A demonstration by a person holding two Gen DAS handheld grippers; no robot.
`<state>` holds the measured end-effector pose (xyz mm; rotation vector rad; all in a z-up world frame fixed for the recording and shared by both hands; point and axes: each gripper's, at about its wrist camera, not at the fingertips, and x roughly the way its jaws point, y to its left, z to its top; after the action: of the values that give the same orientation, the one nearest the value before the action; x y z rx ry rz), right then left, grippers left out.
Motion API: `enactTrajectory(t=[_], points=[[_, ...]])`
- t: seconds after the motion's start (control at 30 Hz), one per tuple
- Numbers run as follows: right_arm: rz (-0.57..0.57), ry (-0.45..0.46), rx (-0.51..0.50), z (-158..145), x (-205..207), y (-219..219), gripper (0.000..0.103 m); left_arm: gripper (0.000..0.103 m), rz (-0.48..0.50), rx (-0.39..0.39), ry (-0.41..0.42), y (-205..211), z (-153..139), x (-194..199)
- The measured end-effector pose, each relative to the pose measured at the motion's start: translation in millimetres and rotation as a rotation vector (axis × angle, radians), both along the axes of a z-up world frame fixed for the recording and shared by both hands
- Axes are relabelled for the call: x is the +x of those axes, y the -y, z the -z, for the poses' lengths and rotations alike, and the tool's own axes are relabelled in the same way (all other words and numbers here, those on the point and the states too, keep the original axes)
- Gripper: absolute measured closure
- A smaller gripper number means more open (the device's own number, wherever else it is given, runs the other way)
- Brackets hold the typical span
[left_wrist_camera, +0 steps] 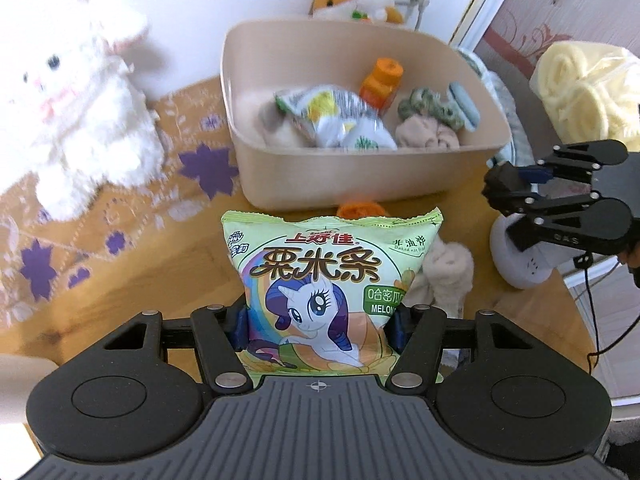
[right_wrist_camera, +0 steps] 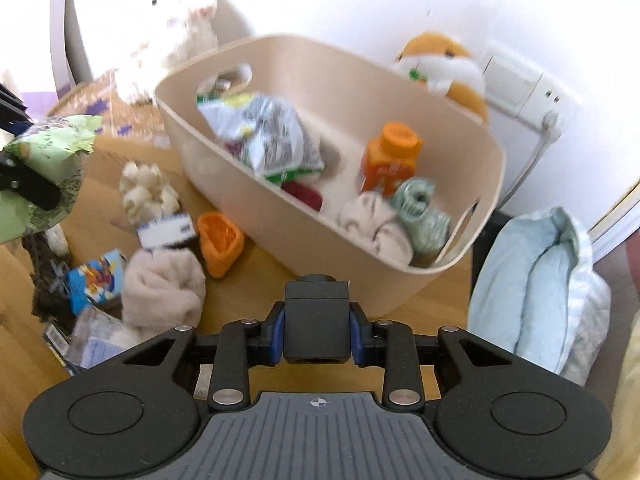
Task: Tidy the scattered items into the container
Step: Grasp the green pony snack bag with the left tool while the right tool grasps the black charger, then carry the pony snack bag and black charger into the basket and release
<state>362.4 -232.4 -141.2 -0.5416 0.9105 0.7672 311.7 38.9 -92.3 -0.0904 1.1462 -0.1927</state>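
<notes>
Step in hand: carrying two pickups over to the beige tub [left_wrist_camera: 372, 184] sitting toward the far edge of the wooden table [left_wrist_camera: 192, 280]. To do it well, I'd be clearing the near rim before letting go, dropping each load into the freer space rather than onto the orange bottle [left_wrist_camera: 380, 80], and keeping the two grippers apart over the opening.

Left gripper [left_wrist_camera: 320, 320] is standing fairly wide, its blue pads pressing both sides of the melon corn-stick snack bag [left_wrist_camera: 328, 280]; the bag is hanging upright, clear of the table, just short of the tub's near wall.

Right gripper [right_wrist_camera: 316, 328] is nearly closed, pads clamping a small black cube-shaped block [right_wrist_camera: 316, 320], hovering in front of the tub's near corner.

Already lying in the tub: another snack packet [left_wrist_camera: 340, 116], rolled socks [left_wrist_camera: 424, 134], the bottle.

Remaining on the table near the front edge: orange sock [right_wrist_camera: 220, 242], beige sock bundle [right_wrist_camera: 164, 284], cream sock pair [right_wrist_camera: 146, 192], small blue carton [right_wrist_camera: 94, 280].
</notes>
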Motion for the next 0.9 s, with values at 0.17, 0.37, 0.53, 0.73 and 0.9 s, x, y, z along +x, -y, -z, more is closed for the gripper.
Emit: enactTrajectory(t=[0.17, 0.37, 0.53, 0.73, 0.9], points=[[0.019, 0.053, 0.040, -22.6, 8.2, 5.0, 0.074, 0.041, 0.002, 0.011, 0.062, -3.0, -25.5, 11.5], [0.046, 0.104, 0.089, -48.9, 17.1, 11.2, 0.074, 0.041, 0.017, 0.039, 0.134, 0.1, -53.3, 30.5], [0.093, 0.143, 0.128, -64.2, 28.2, 12.8, 0.074, 0.041, 0.000, 0.006, 0.159, 4.9, -69.3, 52.2], [0.148, 0.163, 0.193, -73.3, 39.0, 4.5, 0.074, 0.041, -0.009, 0.016, 0.190, 27.4, -75.0, 73.8], [0.169, 0.187, 0.218, -72.7, 50.0, -7.0, 0.074, 0.041, -0.037, 0.022, 0.196, 45.0, -66.6, 97.0]])
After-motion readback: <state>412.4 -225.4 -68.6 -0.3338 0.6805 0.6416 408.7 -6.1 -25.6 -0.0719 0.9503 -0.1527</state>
